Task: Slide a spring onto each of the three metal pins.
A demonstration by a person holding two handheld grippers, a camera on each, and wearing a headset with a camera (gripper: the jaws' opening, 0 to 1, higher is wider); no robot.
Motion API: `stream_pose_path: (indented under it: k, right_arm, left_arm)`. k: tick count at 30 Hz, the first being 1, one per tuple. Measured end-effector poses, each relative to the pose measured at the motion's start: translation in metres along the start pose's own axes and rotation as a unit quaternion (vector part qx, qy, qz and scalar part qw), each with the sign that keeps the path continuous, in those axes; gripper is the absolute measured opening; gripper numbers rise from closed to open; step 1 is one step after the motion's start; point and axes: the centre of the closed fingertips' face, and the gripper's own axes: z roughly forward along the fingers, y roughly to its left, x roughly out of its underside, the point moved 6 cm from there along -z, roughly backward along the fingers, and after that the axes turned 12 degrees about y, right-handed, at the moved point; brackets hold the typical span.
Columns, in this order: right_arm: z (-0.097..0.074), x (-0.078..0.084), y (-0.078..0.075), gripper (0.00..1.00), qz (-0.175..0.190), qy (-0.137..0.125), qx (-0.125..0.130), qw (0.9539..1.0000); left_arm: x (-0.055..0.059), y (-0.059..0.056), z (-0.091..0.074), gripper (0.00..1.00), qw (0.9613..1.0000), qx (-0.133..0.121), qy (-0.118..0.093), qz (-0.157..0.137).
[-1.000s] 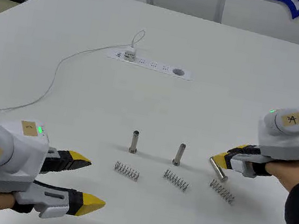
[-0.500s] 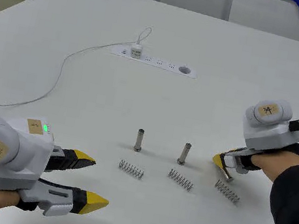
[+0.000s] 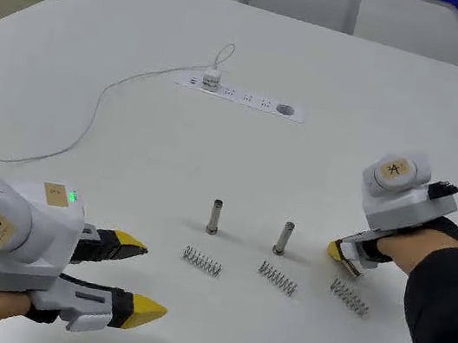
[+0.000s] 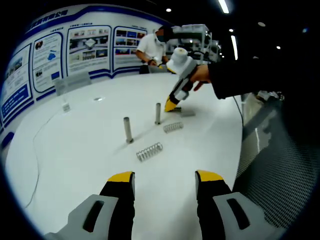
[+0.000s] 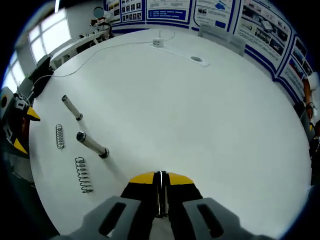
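Yellow-tipped left gripper (image 3: 149, 279) toward table (image 3: 374, 90) near edge, left side; jaws apart, empty. Three springs lie in row across middle: left spring (image 3: 202, 261), middle spring (image 3: 278, 277), right spring (image 3: 350, 296). Two pins upright just behind: left pin (image 3: 214, 217), middle pin (image 3: 284, 238). Right gripper (image 3: 340, 254) clamped on third pin (image 5: 160, 192), just beside right spring. Power strip (image 3: 245, 99) toward far edge.

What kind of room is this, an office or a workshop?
Probably a lab or demo hall: a large white table with a power strip on it, and information posters lining the walls.
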Motion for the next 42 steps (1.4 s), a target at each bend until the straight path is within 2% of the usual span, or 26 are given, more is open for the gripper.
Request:
stream_pose_path:
  k: [7,8,10,13,20,23,30,34,39,42]
  right_arm:
    - [0.0,0.002,-0.005,0.09,0.02,-0.016,0.0,0.9997]
    - [-0.003,0.003,-0.003,0.09,0.021,-0.021,0.005,0.9996]
    - [-0.008,-0.001,-0.003,0.09,0.028,-0.035,-0.006,0.999]
    - [-0.02,-0.001,-0.001,0.09,0.021,-0.046,0.001,0.9987]
    - [-0.044,0.008,0.005,0.09,0.022,-0.073,0.008,0.997]
    - [-0.049,0.013,0.007,0.09,0.024,-0.081,0.009,0.9964]
    - [-0.054,0.022,0.008,0.09,0.046,-0.1,0.001,0.9939]
    - [-0.055,0.024,0.008,0.09,0.047,-0.101,0.004,0.9938]
    - [-0.058,0.026,0.013,0.09,0.044,-0.117,0.002,0.9922]
    - [-0.059,0.027,0.012,0.09,0.041,-0.115,0.004,0.9925]
  left_arm:
    - [0.0,-0.001,0.0,0.49,1.0,0.0,0.002,0.003]
    - [-0.001,-0.001,0.0,0.49,1.0,0.0,0.003,0.004]
    - [-0.001,-0.001,0.0,0.49,1.0,-0.001,0.003,0.005]
    - [-0.001,-0.001,-0.001,0.49,1.0,-0.001,0.004,0.006]
    - [-0.002,0.0,-0.002,0.49,1.0,-0.005,0.002,0.006]
    - [-0.002,0.0,-0.002,0.49,1.0,-0.006,0.001,0.006]
    - [-0.002,-0.001,-0.002,0.49,0.9999,-0.005,0.005,0.009]
    - [-0.001,-0.001,-0.002,0.49,0.9999,-0.005,0.007,0.011]
    - [-0.002,0.001,-0.003,0.48,0.9999,-0.008,0.005,0.007]
    - [-0.001,0.0,-0.003,0.48,0.9999,-0.007,0.005,0.008]
